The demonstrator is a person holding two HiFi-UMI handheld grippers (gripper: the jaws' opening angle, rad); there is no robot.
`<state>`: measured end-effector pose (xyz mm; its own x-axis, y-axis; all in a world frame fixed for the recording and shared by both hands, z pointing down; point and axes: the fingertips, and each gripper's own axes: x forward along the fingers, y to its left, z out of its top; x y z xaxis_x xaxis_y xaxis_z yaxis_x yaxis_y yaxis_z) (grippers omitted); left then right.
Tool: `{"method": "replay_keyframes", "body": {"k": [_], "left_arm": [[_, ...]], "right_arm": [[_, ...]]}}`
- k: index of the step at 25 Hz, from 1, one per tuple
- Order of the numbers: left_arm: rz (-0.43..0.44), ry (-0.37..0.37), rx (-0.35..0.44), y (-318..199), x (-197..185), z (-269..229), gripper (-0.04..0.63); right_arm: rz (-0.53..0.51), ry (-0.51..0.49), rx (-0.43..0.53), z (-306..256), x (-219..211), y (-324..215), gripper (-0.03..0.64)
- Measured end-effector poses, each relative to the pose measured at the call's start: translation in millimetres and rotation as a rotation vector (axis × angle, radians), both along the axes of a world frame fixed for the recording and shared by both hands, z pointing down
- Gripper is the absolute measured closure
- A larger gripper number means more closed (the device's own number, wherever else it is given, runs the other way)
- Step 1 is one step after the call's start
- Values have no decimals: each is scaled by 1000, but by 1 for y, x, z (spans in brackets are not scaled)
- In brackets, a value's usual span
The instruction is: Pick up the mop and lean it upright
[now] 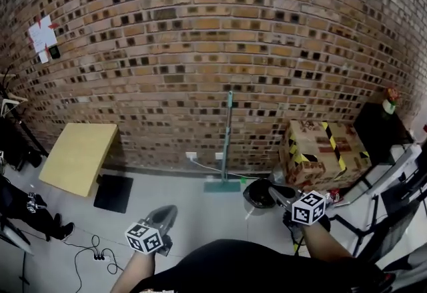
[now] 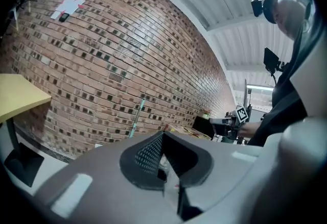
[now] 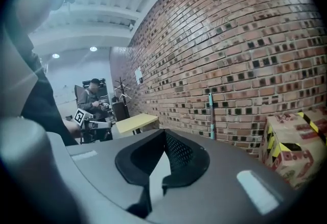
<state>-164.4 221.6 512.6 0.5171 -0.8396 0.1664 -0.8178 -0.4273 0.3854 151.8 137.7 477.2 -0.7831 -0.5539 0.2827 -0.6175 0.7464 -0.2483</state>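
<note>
The mop (image 1: 227,131) has a teal pole and a flat teal head on the floor. It stands upright against the brick wall (image 1: 200,31) in the middle of the head view. Its pole also shows in the left gripper view (image 2: 137,118) and in the right gripper view (image 3: 210,118). My left gripper (image 1: 169,211) hangs low at the left, well short of the mop, jaws together with nothing between them (image 2: 162,134). My right gripper (image 1: 261,191) is held to the right of the mop head, apart from it, its jaws also meeting on nothing (image 3: 164,132).
A yellow table (image 1: 79,155) with a black base plate (image 1: 113,193) stands at the left. A cardboard box with yellow-black tape (image 1: 323,151) and a black cabinet (image 1: 380,128) stand at the right. Cables (image 1: 93,255) lie on the floor. A person (image 3: 92,96) stands far off.
</note>
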Motion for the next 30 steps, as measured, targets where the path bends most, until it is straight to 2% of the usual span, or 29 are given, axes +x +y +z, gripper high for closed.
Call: {"method": "replay_keyframes", "body": {"k": [6,13,18,24,27,30], "left_arm": [[21,1,-29,-38,32,3,601],[79,33,-27,-109,30,15,601],[172,59,-15,-176,13,24,601],[280,28,-24,-243,-32,26,601],[300,8,-16,-281,-51,26,601],[304,21,-28,-302,-53,30,601]], "right_arm": [[-10,-2,-9,6,23,-41,601],[46,14,-33,20,24,-86,603],[122,39,-5,12,5,-133,601],[220,15,-8,2,-33,-188,601],[237,11,-7,-1,-50,-217,601],[239,19,-35,6,-58,-233,601]]}}
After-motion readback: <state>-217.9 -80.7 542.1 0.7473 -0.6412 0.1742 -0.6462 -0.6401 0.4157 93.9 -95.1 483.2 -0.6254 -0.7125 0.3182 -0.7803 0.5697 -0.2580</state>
